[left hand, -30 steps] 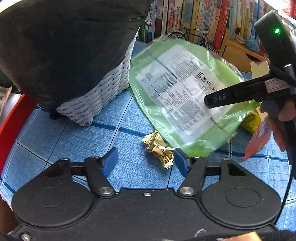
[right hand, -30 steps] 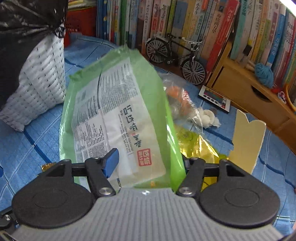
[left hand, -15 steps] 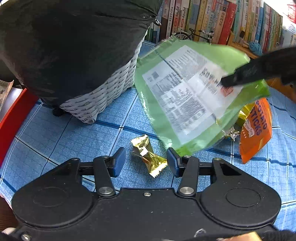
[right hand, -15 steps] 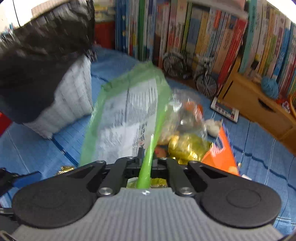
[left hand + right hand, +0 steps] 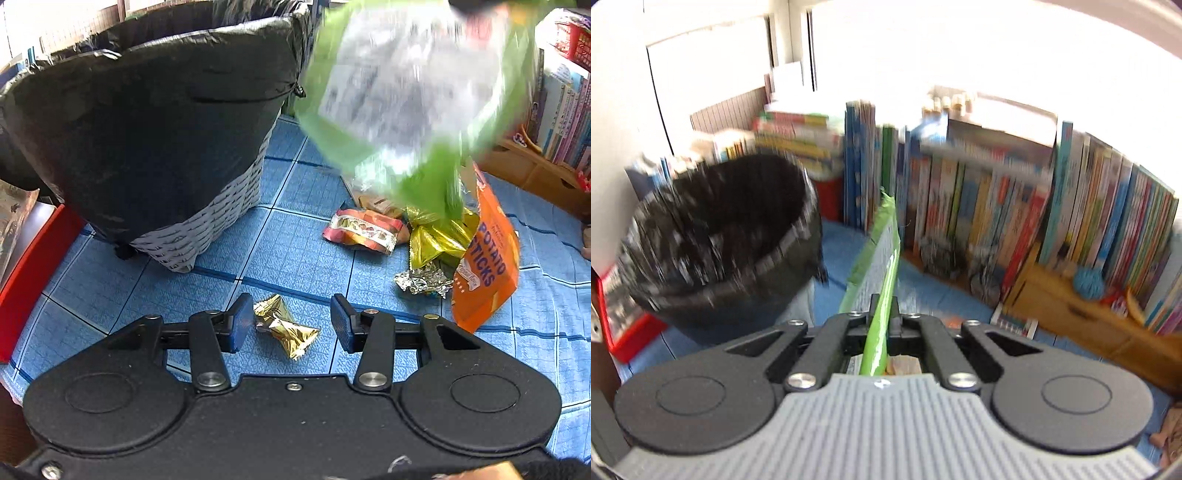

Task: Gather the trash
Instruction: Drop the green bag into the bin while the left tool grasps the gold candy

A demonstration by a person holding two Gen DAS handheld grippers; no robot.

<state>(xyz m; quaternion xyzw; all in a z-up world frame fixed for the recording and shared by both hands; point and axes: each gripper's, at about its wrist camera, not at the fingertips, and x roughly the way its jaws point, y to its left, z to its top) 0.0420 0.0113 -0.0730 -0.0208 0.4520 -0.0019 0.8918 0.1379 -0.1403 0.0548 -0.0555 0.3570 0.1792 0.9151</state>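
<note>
My right gripper (image 5: 882, 314) is shut on the edge of a large green bag (image 5: 884, 258), held in the air to the right of the black-lined wicker bin (image 5: 727, 236). From the left wrist view the green bag (image 5: 406, 96) hangs blurred above the trash pile, beside the bin (image 5: 147, 129). My left gripper (image 5: 286, 326) is open low over the blue cloth, its blue pads on either side of a small gold wrapper (image 5: 284, 325). Farther right lie a red snack pack (image 5: 364, 230), a gold foil wrapper (image 5: 436, 236), crumpled silver foil (image 5: 423, 282) and an orange potato sticks bag (image 5: 484, 266).
A blue checked cloth (image 5: 295, 236) covers the table. A row of books (image 5: 1034, 206) and a wooden drawer unit (image 5: 1071, 314) stand at the back. A red box (image 5: 33, 266) sits left of the bin.
My right gripper shut on the green bag and lifted it up off the pile toward the bin's height. My left gripper came in around the gold wrapper.
</note>
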